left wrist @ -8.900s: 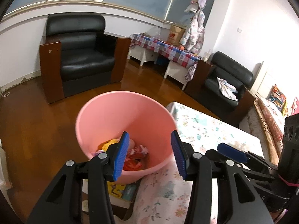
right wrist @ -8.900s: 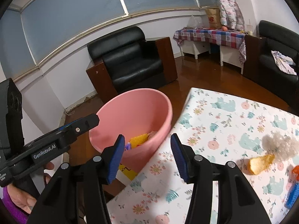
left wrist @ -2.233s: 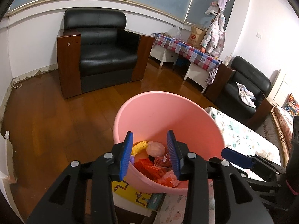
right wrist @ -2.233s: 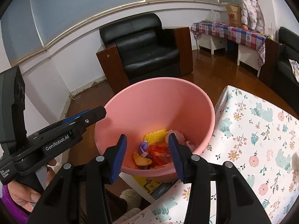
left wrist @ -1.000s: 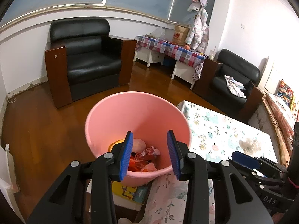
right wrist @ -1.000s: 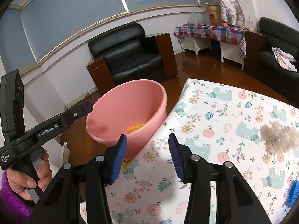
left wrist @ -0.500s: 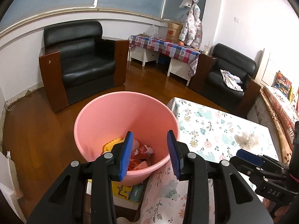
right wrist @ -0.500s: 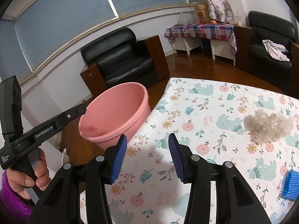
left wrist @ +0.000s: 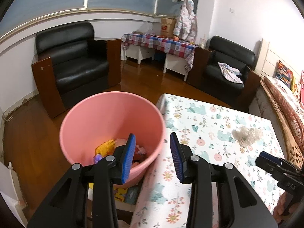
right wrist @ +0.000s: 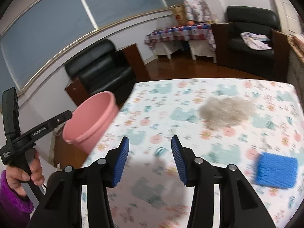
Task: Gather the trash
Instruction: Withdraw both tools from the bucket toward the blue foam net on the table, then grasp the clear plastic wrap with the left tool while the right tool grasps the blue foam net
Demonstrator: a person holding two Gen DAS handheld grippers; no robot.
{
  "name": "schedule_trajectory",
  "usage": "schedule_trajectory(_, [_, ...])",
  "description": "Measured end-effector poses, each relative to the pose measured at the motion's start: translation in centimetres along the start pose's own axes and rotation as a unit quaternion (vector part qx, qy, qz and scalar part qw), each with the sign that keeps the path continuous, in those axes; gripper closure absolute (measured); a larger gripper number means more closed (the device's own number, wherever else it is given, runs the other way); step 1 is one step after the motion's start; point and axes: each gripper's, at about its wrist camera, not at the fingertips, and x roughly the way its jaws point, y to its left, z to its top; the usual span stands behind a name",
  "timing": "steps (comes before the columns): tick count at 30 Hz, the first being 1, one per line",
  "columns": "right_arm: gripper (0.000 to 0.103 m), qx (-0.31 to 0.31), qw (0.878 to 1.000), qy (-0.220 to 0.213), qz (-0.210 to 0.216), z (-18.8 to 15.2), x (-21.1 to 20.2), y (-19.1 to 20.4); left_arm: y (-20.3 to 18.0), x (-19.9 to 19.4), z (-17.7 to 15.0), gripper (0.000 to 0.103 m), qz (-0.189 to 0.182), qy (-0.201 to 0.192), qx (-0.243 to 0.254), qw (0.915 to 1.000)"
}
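Two pieces of trash lie on the surface [right wrist: 155, 102] with the flowered cloth: a pale fluffy wad [right wrist: 227, 112] toward the far side and a blue ridged block [right wrist: 275, 171] nearer, at the right. The pink bin [left wrist: 112, 131] stands just beside the surface's left edge, already holding wrappers and yellow scraps.

The right tool [right wrist: 150, 157] hangs over the cloth with its jaws parted and nothing between them; the left tool [left wrist: 152, 155] hovers by the bin's rim, likewise released and empty.

The step in hand looks like a reach for the next piece, and the blue block is the closer one. To do it well, bring the right tool down so that the block sits squarely between the jaws, and close on its sides rather than a corner. The fluffy wad will likely compress, so it needs a deep, low bite. The view is blurred, so finer detail of either piece cannot be told.
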Motion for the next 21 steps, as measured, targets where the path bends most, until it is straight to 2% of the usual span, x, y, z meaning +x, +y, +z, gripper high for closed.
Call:
schedule_trajectory(7, [0.057,0.043,0.997,-0.02,-0.056,-1.2,-3.5,-5.1,-3.8,1.4,-0.5,0.065,-0.044,0.008,0.018,0.9988])
schedule_trajectory(12, [0.057,0.079,0.993,-0.014,-0.086,-2.9,-5.3,-8.6,-7.5,2.1,-1.1,0.065,-0.071,0.011,0.053,0.996])
schedule_trajectory(21, [0.057,0.14,0.984,0.007,-0.109,-4.4,-5.1,-12.9,-11.0,3.5,-2.1,0.065,-0.099,0.028,0.084,0.9911])
